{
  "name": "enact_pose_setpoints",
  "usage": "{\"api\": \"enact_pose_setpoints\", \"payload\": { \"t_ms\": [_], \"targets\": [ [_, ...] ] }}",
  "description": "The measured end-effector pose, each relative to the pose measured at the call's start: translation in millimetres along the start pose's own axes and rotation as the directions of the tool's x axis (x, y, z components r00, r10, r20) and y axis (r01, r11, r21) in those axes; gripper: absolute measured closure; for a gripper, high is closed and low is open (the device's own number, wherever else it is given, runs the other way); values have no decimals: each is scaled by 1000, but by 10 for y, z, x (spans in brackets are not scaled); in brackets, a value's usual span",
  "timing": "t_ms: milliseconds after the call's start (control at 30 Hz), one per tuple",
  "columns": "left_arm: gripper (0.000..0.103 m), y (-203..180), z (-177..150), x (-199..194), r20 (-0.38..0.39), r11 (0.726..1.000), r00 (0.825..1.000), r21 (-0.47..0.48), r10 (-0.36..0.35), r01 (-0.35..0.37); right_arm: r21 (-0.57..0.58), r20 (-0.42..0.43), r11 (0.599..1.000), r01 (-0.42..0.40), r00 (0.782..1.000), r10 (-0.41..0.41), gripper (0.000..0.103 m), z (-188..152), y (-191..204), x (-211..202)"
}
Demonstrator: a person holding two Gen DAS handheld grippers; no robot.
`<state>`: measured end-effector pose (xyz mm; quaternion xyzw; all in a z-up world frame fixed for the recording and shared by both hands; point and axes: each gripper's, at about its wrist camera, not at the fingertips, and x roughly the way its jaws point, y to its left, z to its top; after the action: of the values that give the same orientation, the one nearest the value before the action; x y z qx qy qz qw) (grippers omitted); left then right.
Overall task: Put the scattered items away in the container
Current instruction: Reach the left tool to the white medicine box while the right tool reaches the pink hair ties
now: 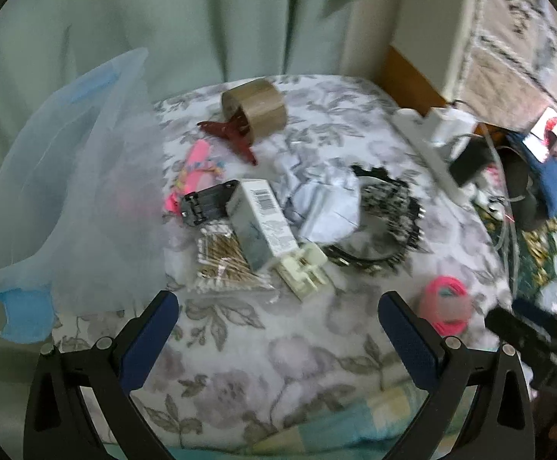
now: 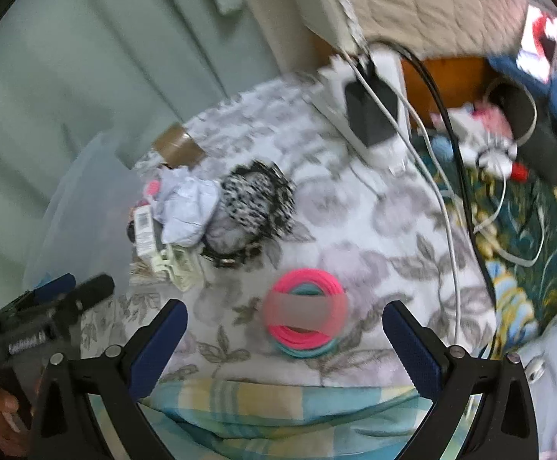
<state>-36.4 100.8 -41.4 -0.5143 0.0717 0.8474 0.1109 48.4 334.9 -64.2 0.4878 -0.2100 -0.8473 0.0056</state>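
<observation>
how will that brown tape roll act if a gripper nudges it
The brown packing tape roll lies with its curved face on the soft floral bedding, so it would probably roll. The dark red clip against its front might check it. It looks rigid, unlikely to deform.

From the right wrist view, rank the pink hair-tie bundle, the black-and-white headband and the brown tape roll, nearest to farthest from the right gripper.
1. Pink hair-tie bundle: just ahead of the open right gripper, between its fingers.
2. Black-and-white headband: mid-bedspread, ahead and slightly left.
3. Brown tape roll: far left, beside the translucent container.
</observation>
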Motion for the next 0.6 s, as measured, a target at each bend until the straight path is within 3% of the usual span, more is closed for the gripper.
{"api": "enact_pose_setpoints", "payload": {
  "t_ms": [333,600],
  "targets": [
    [2,-47,244,474,-47,998,997,14,62,-62,-52,-146,999,14,989,-21,6,-42,82,512],
    [30,82,326,775,-93,997,993,-23,68,-70,-48,-226,998,36,973,-46,12,-86,15,773]
  ]
}}
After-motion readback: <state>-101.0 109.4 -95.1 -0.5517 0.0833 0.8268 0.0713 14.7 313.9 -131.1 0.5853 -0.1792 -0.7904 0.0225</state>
